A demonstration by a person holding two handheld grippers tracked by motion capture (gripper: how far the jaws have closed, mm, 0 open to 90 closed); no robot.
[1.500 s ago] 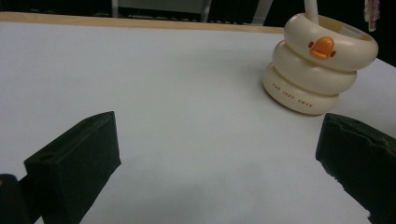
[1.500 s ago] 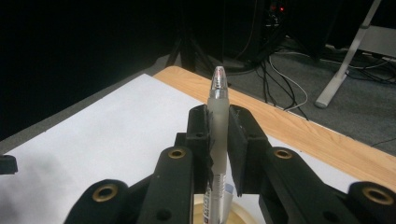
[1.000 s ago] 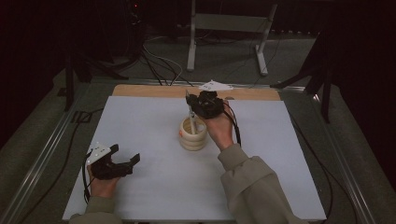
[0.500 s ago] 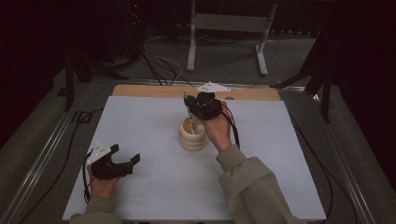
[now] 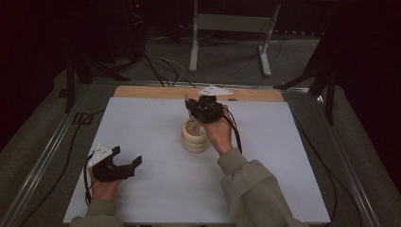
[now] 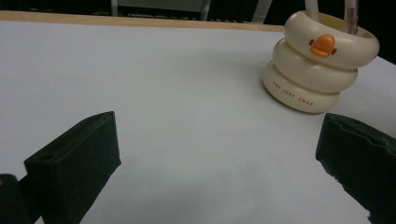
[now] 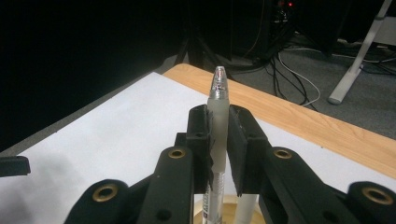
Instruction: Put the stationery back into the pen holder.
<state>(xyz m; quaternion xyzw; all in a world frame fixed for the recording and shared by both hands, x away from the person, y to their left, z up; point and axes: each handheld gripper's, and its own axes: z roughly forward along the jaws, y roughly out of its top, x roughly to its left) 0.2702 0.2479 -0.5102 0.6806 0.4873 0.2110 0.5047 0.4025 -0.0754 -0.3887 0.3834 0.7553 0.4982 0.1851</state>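
Right gripper [image 7: 218,140] jaws clamp a pen [image 7: 218,107] upright over the cream holder [image 5: 195,137] at mid-table; lower it straight, release once seated; left gripper [image 5: 124,166] idle, jaws wide.

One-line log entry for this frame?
right gripper: shut on pen above duck pen holder | left gripper: open, idle on table

place: dark test lab | signs: white bench [image 5: 142,123], loose cables [image 5: 161,66] on floor, metal stand [image 5: 231,28]
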